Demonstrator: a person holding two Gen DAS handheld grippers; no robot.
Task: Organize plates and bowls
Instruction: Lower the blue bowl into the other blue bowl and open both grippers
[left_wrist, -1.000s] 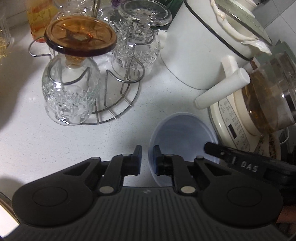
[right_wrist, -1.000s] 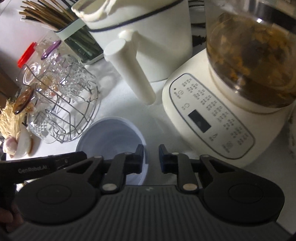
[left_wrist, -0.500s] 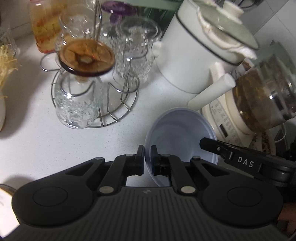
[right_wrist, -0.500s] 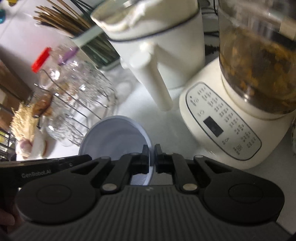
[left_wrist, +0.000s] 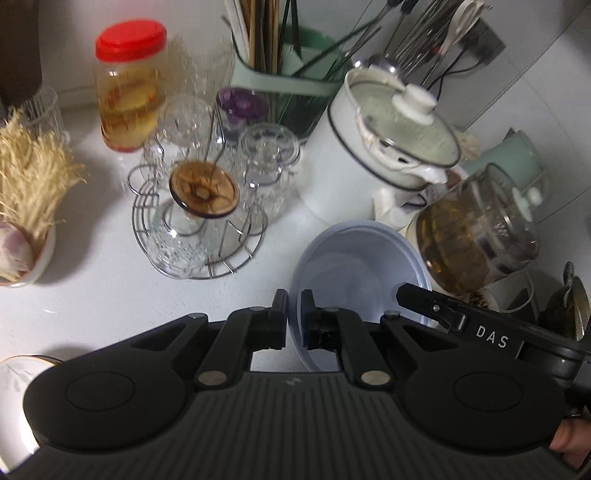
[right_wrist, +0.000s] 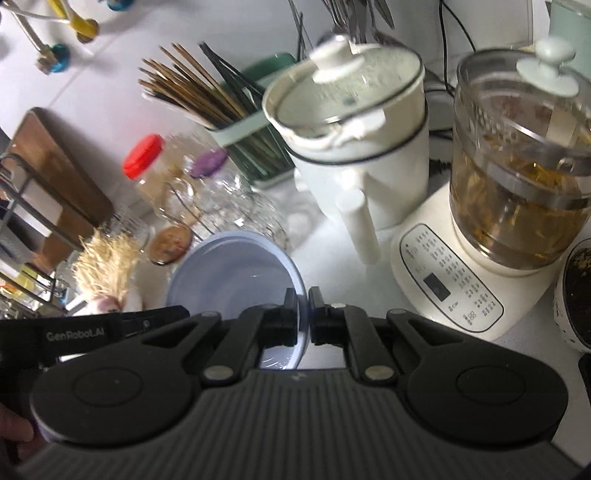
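Note:
A pale blue bowl is held up off the white counter between both grippers. My left gripper is shut on the bowl's left rim, one finger inside and one outside. My right gripper is shut on the bowl's right rim; the bowl shows to its left in the right wrist view. Each gripper's arm shows in the other's view. A white plate edge shows at the lower left of the left wrist view.
A wire rack of upturned glasses, a red-lidded jar, a utensil holder, a white lidded pot and a glass kettle on a white base crowd the counter. A small bowl with dried stalks stands left.
Both grippers closed on the bowl's rim and lifted it up and back from the counter; the counter items now look farther away and lower.

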